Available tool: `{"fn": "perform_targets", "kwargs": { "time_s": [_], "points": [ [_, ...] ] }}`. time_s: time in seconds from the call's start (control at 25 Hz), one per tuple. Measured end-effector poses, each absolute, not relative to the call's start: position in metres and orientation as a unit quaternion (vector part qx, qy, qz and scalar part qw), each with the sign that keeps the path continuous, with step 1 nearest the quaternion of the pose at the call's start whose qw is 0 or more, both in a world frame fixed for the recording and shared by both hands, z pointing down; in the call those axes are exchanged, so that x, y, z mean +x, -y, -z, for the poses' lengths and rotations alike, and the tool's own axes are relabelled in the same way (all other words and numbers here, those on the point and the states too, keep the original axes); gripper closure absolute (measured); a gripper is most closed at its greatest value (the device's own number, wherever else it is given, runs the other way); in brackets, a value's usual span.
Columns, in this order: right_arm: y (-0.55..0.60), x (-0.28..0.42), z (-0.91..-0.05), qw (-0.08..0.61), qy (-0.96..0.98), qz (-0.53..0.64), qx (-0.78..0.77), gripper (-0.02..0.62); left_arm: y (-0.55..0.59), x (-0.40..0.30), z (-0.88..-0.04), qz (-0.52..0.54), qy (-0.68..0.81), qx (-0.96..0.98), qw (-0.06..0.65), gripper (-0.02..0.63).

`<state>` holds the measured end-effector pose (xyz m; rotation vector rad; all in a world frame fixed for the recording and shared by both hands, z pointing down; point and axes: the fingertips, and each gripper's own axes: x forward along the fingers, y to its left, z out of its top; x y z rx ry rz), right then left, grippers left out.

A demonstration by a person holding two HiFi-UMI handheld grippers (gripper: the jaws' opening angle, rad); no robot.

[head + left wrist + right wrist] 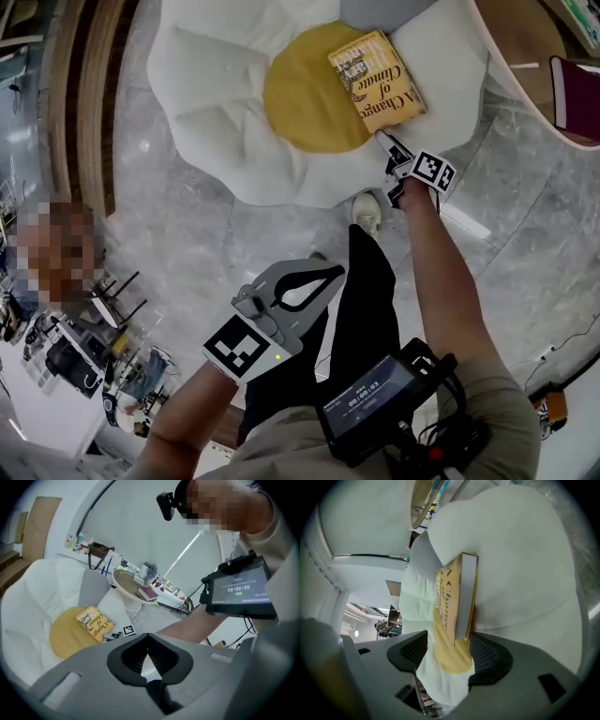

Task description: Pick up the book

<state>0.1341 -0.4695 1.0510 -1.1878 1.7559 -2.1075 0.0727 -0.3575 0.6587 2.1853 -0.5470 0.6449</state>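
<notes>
A yellow book [377, 82] lies face up on the yellow middle [305, 103] of a white flower-shaped cushion [216, 103]. My right gripper [386, 161] is at the book's near corner, rolled on its side and open. In the right gripper view the book's corner [457, 597] reaches between the two pads of my right gripper [447, 656], close to the right pad [485, 653]; I cannot tell if it touches. My left gripper [336, 273] hangs low by the person's leg, well away from the book, shut and empty. The left gripper view shows my left gripper [147, 637], the book [93, 622] and the right gripper [112, 635] beside it.
A round wooden table [525, 66] stands right of the cushion with a dark red book [574, 94] on it. The person's shoe [367, 211] rests on the marble floor at the cushion's near edge. Wooden steps [84, 94] run along the left.
</notes>
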Motion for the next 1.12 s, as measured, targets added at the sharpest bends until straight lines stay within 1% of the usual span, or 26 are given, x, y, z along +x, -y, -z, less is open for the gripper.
{"fn": "perform_targets", "kwargs": {
  "time_s": [0.16, 0.32, 0.4, 0.44, 0.48, 0.8, 1.12],
  "points": [
    [0.487, 0.132, -1.075, 0.107, -0.571, 0.711, -0.397, 0.304, 0.357, 0.066, -0.677, -0.253, 0.215, 0.854, 0.401, 0.598],
    [0.505, 0.127, -1.088, 0.150, -0.560, 0.720, -0.381, 0.305, 0.352, 0.066, -0.697, -0.248, 0.211, 0.849, 0.415, 0.598],
    [0.512, 0.124, -1.093, 0.161, -0.551, 0.724, -0.382, 0.305, 0.348, 0.065, -0.703, -0.247, 0.214, 0.848, 0.417, 0.598],
    [0.514, 0.123, -1.096, 0.159, -0.544, 0.726, -0.389, 0.321, 0.347, 0.063, -0.706, -0.248, 0.215, 0.847, 0.418, 0.598],
    [0.515, 0.123, -1.099, 0.155, -0.539, 0.727, -0.396, 0.386, 0.345, 0.062, -0.707, -0.249, 0.216, 0.847, 0.418, 0.598],
    [0.514, 0.124, -1.059, 0.152, -0.546, 0.712, -0.414, 0.437, 0.355, 0.046, -0.678, -0.235, 0.223, 0.855, 0.405, 0.598],
    [0.493, 0.131, -0.994, 0.133, -0.564, 0.709, -0.402, 0.442, 0.357, 0.037, -0.627, -0.213, 0.225, 0.867, 0.391, 0.598]
  ]
}}
